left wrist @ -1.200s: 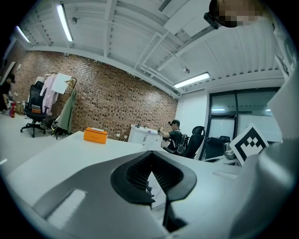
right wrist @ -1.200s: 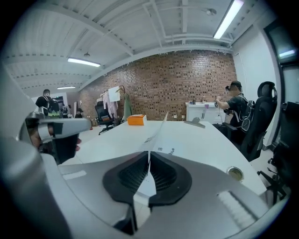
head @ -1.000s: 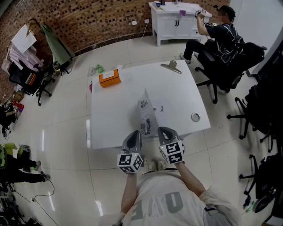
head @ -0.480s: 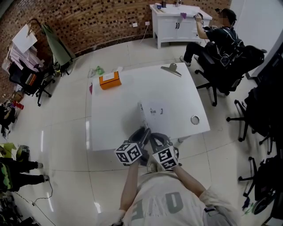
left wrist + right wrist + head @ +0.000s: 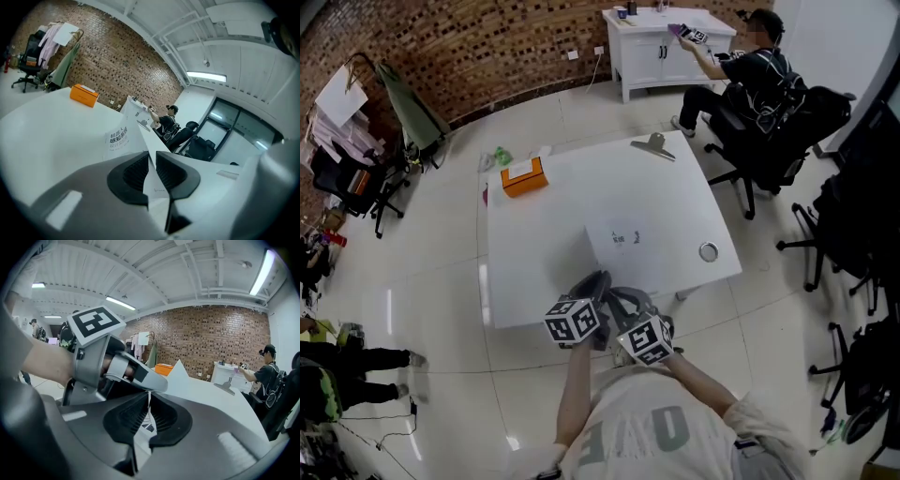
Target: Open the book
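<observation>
White book (image 5: 625, 246) lying at table's (image 5: 534, 206) near edge; R gripper (image 5: 149, 411) pinching it, jaws just easing; L gripper (image 5: 152, 161) closing round a leaf (image 5: 153, 183), not yet pressing. Best: clamping L fully before parting.

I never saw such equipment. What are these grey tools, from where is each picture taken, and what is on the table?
A person holds a two-jaw gripper in each hand. One camera looks down from the head; one rides on each gripper. The table carries a book, an orange box and a metal clip. The jaws of the left gripper have just been closing, a page loose between them; those of the right gripper have just opened slightly yet grip the book.
</observation>
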A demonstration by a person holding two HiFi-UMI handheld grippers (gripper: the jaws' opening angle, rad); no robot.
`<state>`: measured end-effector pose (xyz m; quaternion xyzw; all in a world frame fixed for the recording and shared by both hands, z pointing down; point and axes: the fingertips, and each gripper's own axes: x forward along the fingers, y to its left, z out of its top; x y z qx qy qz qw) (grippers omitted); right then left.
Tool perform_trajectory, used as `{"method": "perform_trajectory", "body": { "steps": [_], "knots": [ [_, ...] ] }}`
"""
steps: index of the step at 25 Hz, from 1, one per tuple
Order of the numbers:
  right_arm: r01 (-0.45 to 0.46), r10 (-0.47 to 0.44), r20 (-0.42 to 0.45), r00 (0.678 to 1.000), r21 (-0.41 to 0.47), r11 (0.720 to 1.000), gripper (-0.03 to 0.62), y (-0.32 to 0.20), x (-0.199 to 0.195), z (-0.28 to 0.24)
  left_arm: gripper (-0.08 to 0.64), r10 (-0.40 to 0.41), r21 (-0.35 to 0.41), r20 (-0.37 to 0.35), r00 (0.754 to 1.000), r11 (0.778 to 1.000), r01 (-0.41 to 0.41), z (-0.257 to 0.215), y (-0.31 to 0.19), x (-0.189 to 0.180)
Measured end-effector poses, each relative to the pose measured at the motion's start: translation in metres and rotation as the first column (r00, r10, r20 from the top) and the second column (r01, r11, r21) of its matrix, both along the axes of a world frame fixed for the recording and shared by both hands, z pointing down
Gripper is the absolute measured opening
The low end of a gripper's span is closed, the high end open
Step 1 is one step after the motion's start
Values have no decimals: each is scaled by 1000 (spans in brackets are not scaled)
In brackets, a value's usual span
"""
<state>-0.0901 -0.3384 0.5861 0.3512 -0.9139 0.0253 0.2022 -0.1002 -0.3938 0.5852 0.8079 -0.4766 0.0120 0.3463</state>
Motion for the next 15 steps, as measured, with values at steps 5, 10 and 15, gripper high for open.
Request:
{"method": "perform_trajectory", "body": {
  "steps": [5, 10, 15],
  "knots": [
    [57, -59, 43, 997, 47, 997, 26, 13, -12, -13, 51, -100, 64, 117, 988, 994, 93, -10, -4, -33],
    [5, -6, 88, 996, 14, 1000, 3, 4, -4, -9, 35, -249, 103, 177, 952, 967, 234, -12, -4, -87],
    [-82, 87, 66, 994, -65, 994, 3, -11, 15, 15, 38, -366, 125, 275, 889, 930, 345, -3, 2, -143]
  ]
}}
